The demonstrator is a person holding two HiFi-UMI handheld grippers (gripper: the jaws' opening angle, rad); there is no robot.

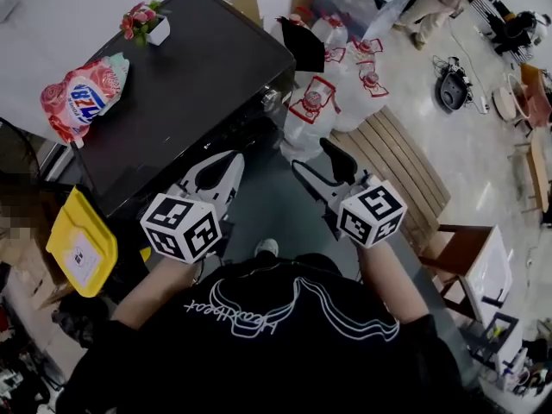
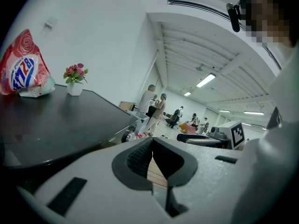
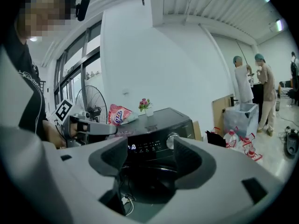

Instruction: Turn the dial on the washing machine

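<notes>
The black washing machine stands ahead and to the left, its silver dial at the right end of the front panel. In the right gripper view the dial shows by the lit control panel, some way beyond the jaws. My right gripper is open and empty, short of the machine's front. My left gripper is shut on nothing, its pads touching at the tips, held beside the machine's top edge.
A pink detergent bag and a small flower pot sit on the machine's lid. Large water bottles crowd the floor right of the machine. A slatted wooden bench lies beyond my right gripper. A yellow bin stands at left. People stand far off.
</notes>
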